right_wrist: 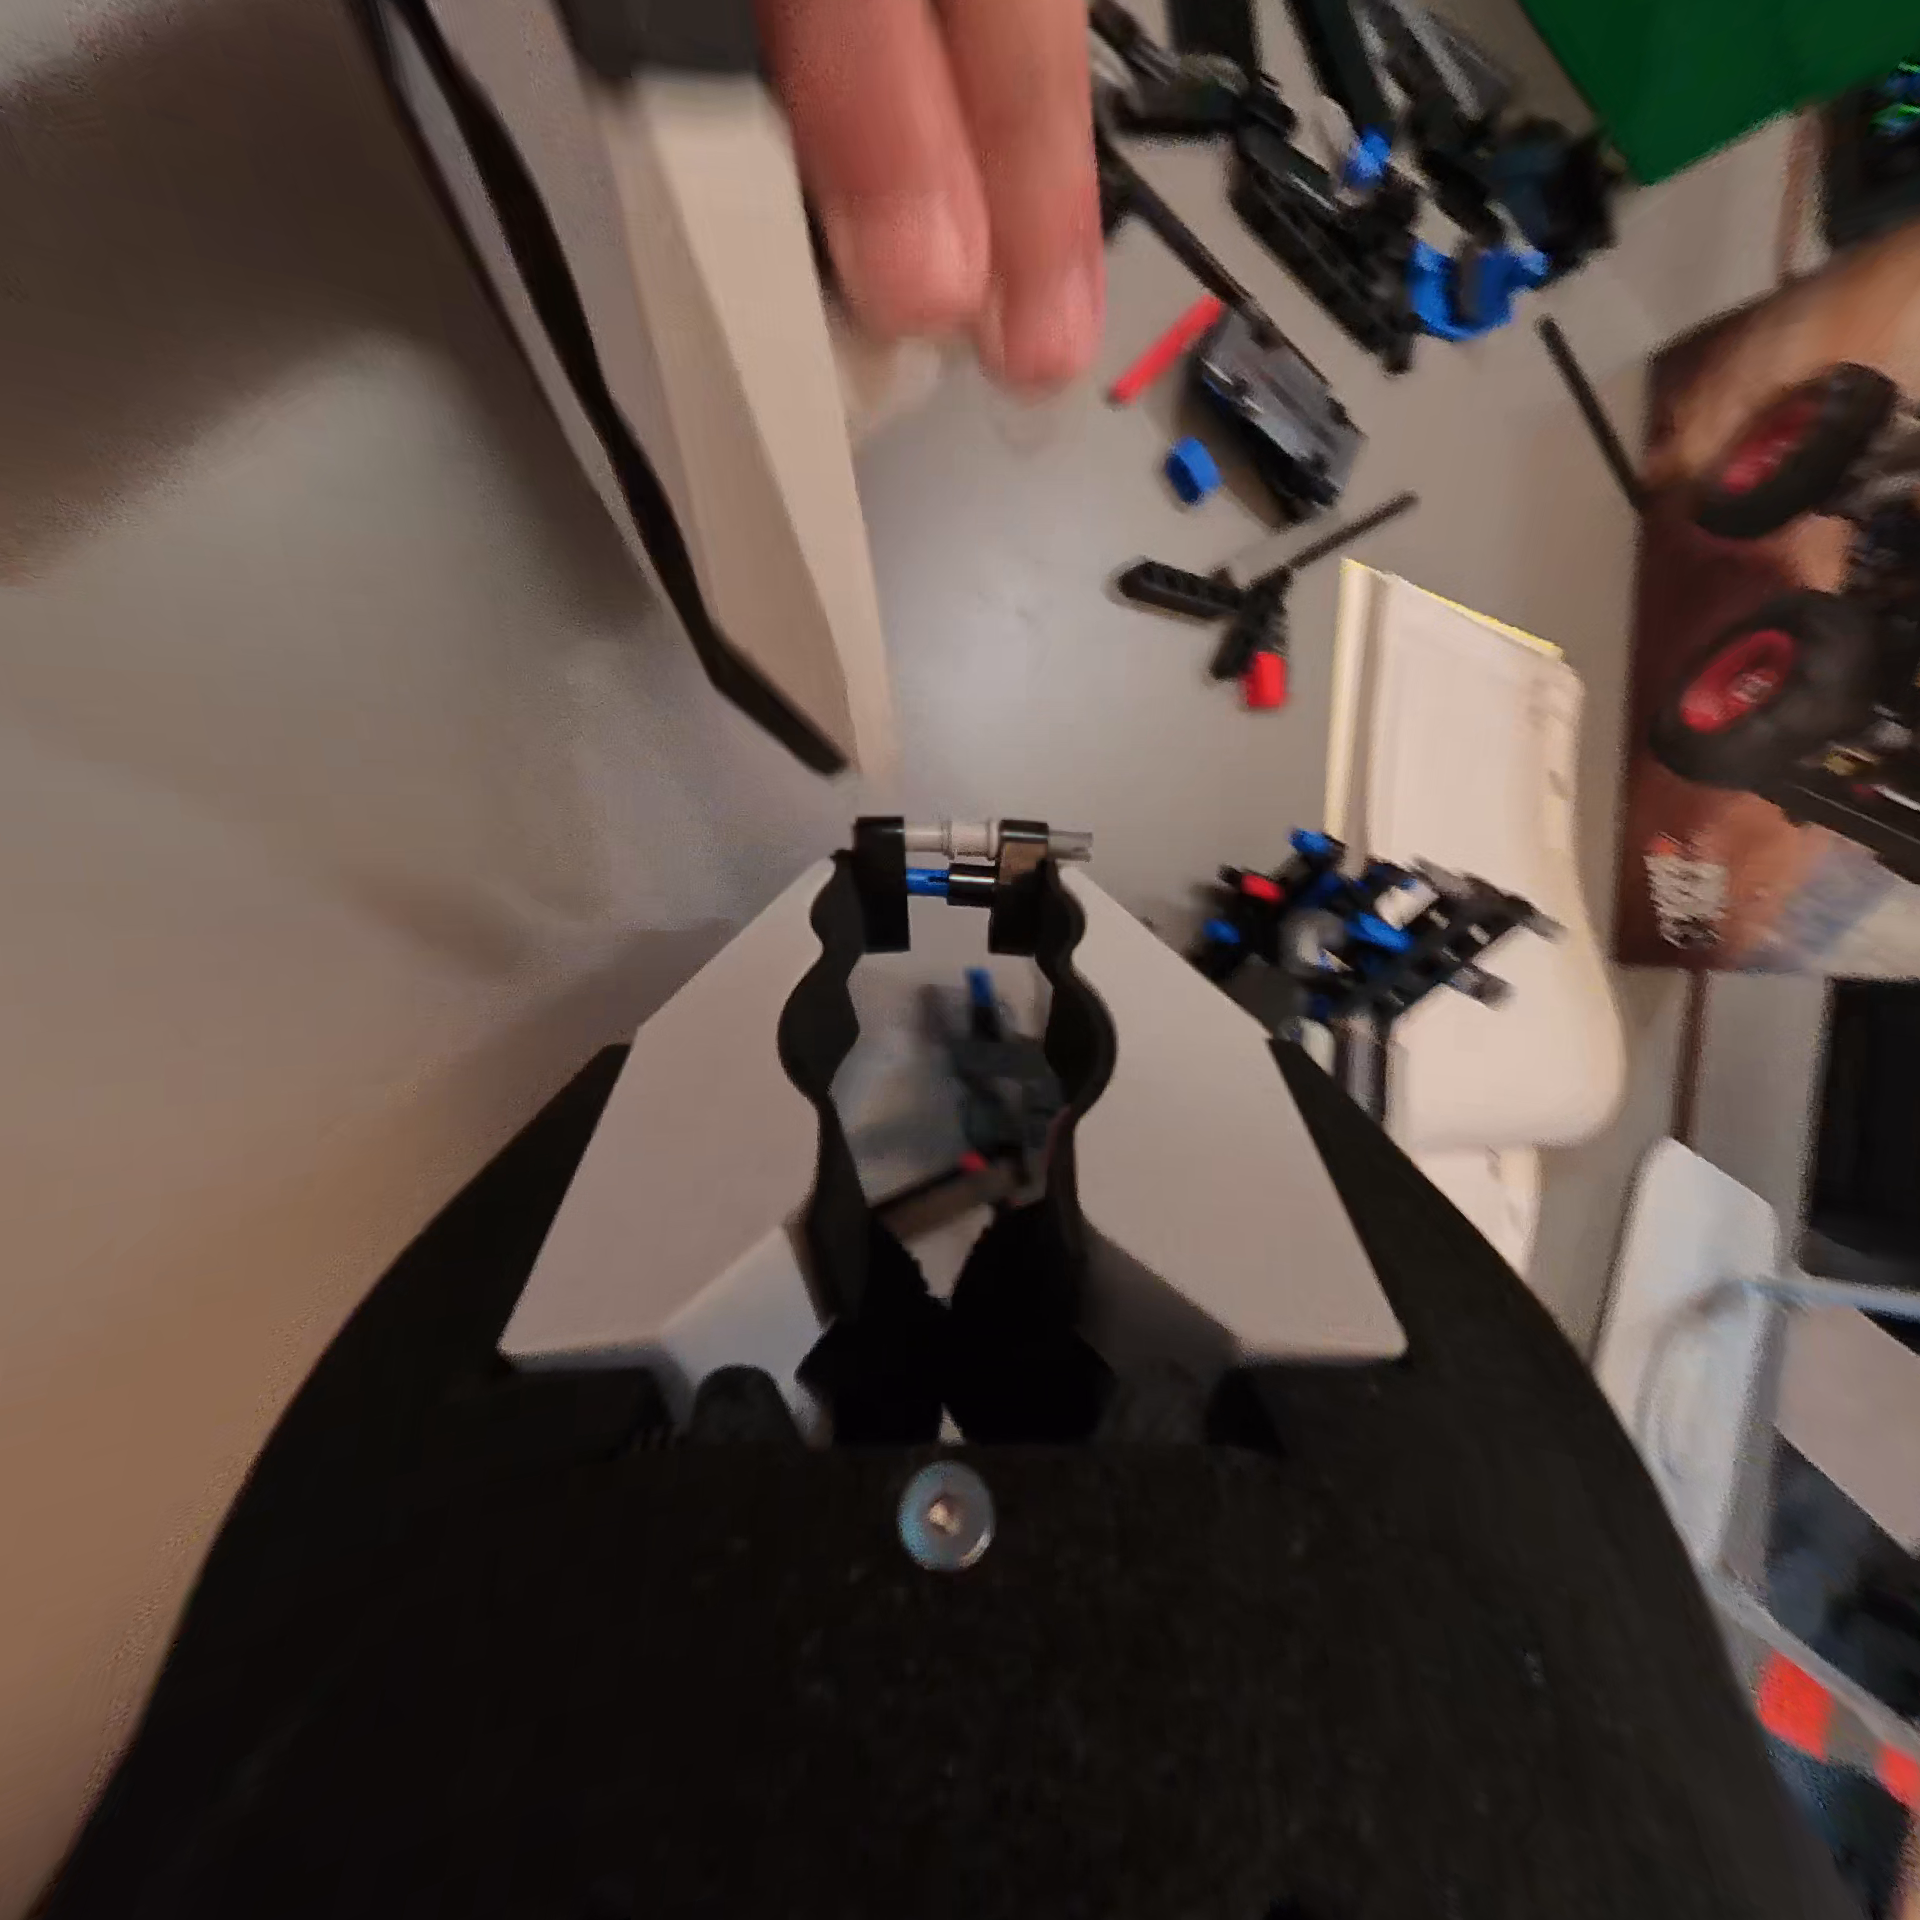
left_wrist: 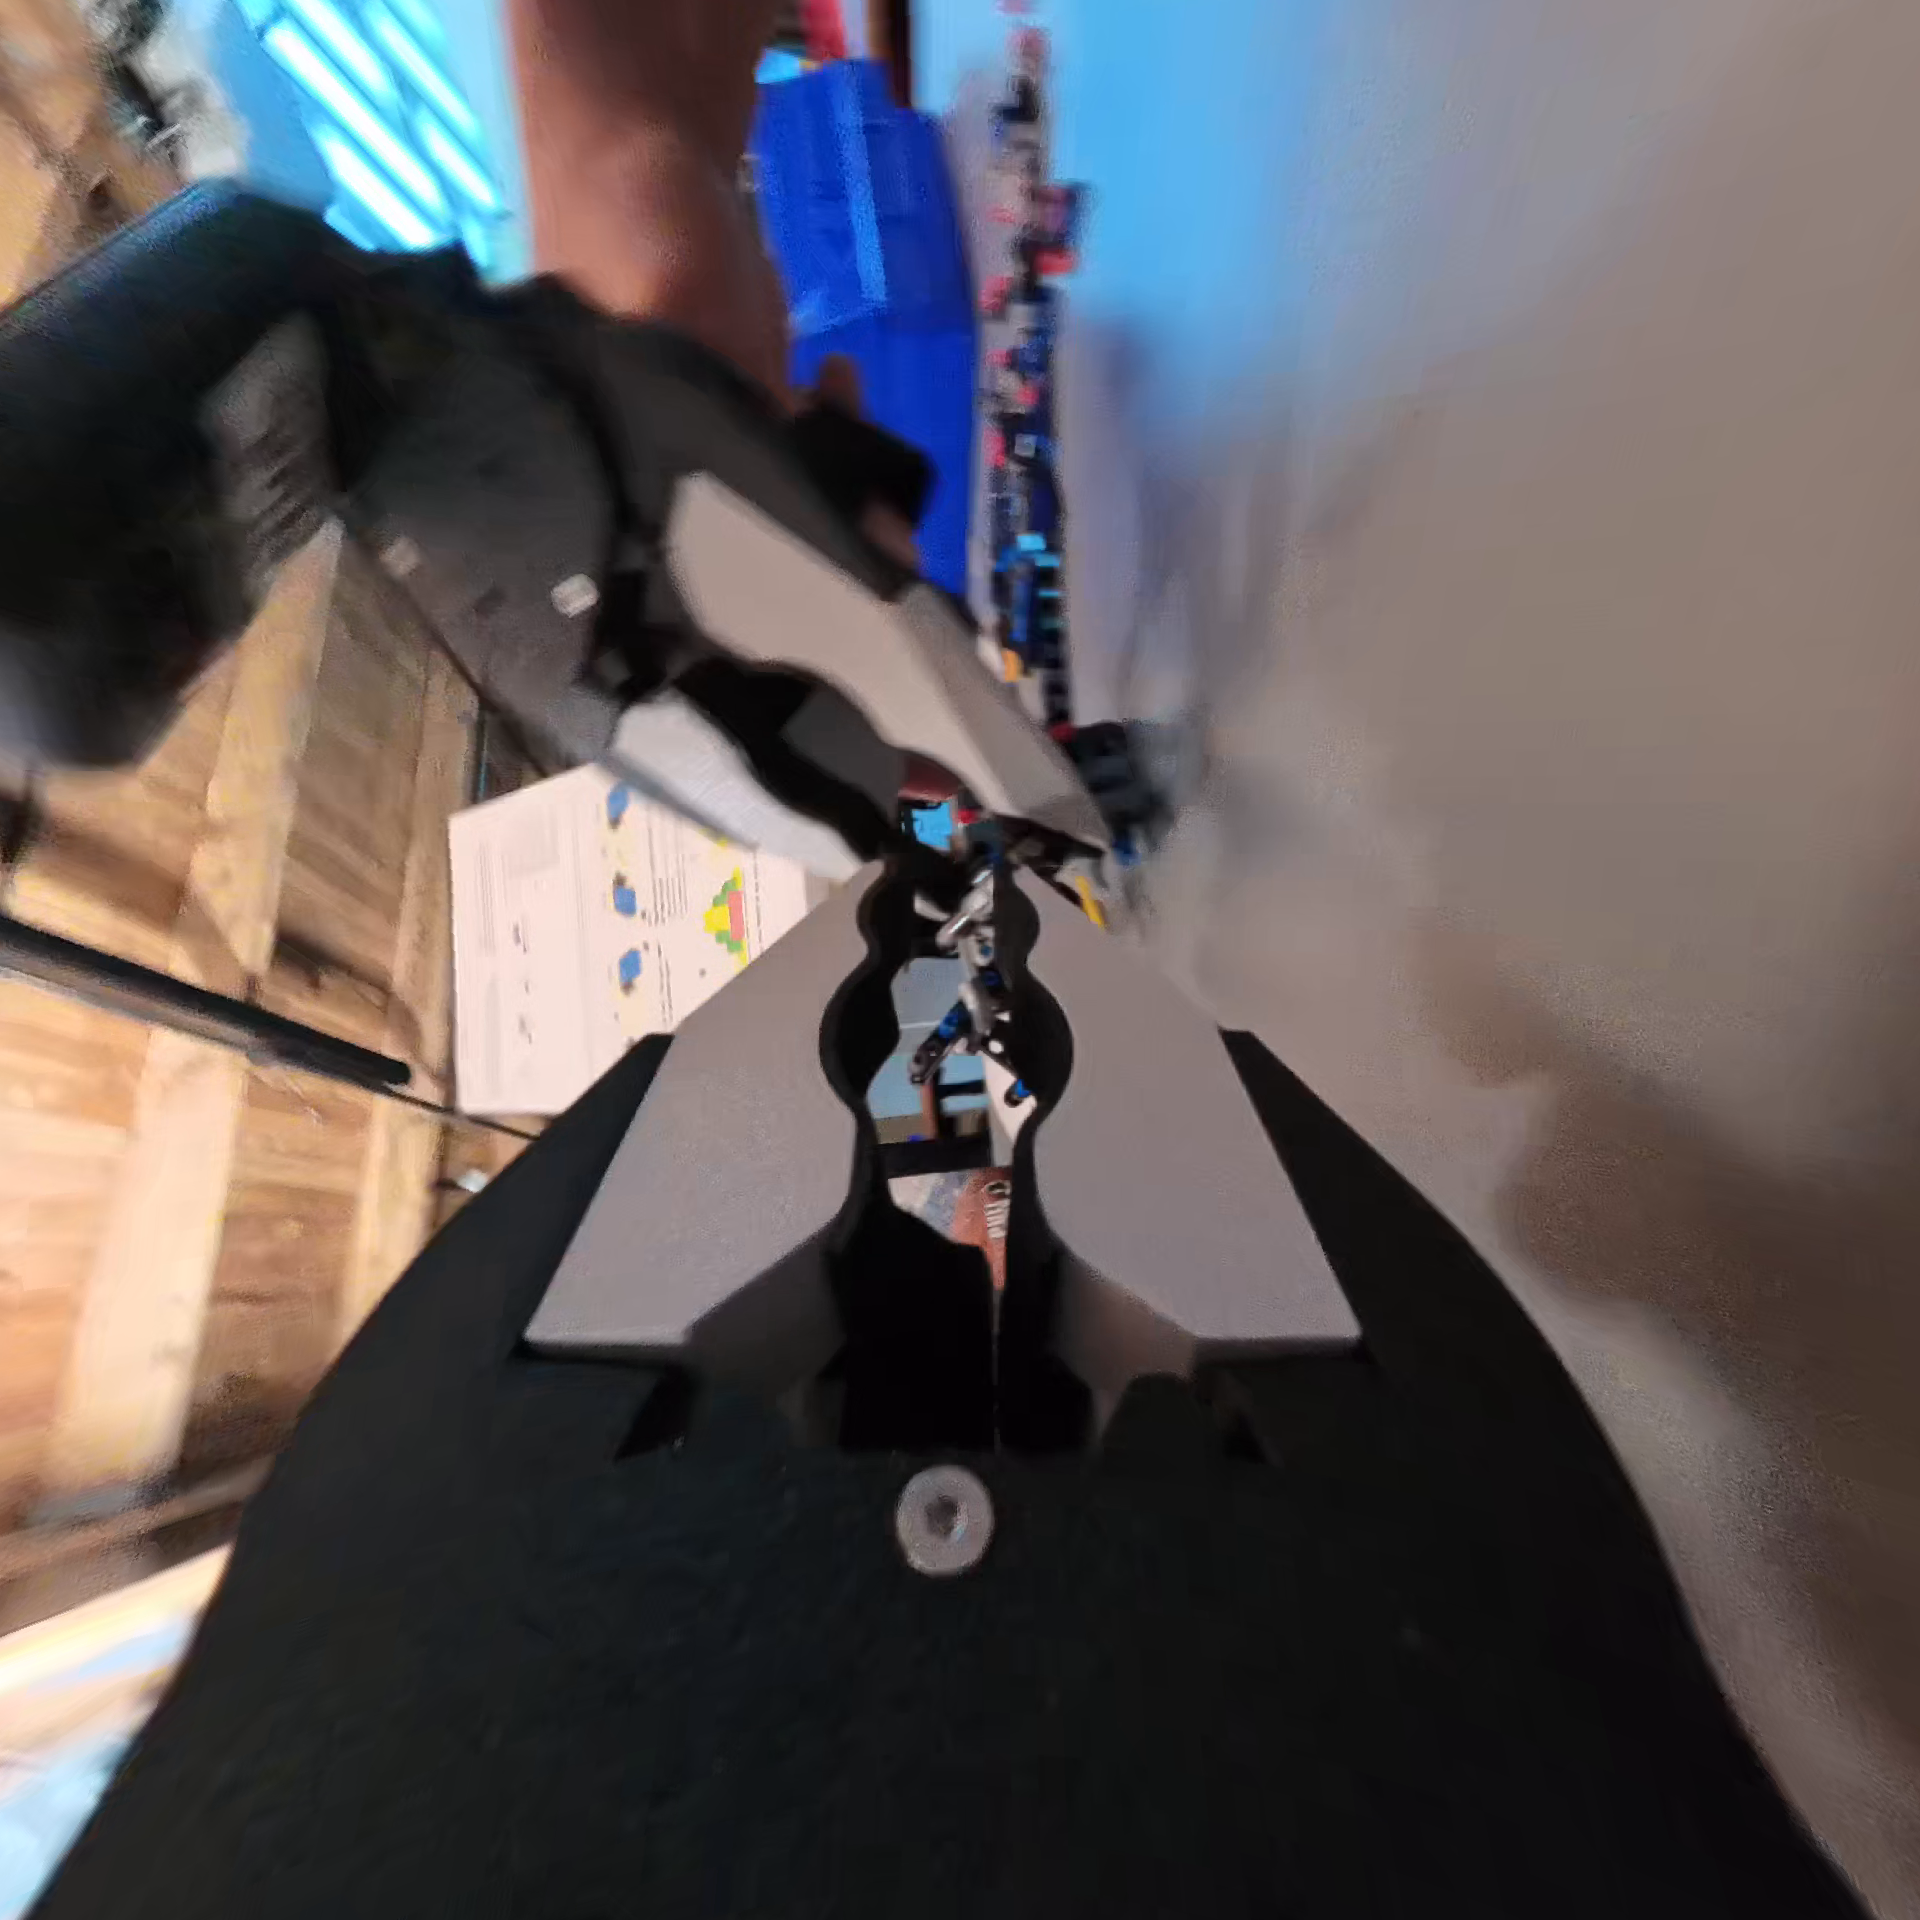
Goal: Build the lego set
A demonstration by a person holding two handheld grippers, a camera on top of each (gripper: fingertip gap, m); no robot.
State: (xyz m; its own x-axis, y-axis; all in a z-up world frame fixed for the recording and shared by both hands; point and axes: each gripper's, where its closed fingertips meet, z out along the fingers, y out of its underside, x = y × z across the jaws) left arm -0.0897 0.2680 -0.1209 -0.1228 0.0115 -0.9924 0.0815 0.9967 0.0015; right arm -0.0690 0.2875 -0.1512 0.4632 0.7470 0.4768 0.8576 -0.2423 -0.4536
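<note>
My right gripper is shut on a small lego piece: two black end parts joined by a grey pin and a blue pin. My left gripper is nearly closed, with a thin grey and black lego linkage with blue pins in the narrow gap between its pads. The left wrist view is tipped sideways and blurred. In it the right gripper comes in from the upper left, its tips right at my left gripper's tips. One finger of the left gripper shows blurred in the right wrist view.
A part-built black and blue lego model lies on the grey table beside an instruction booklet. Loose lego parts lie farther back. The set's box is at the right. A hand is overhead.
</note>
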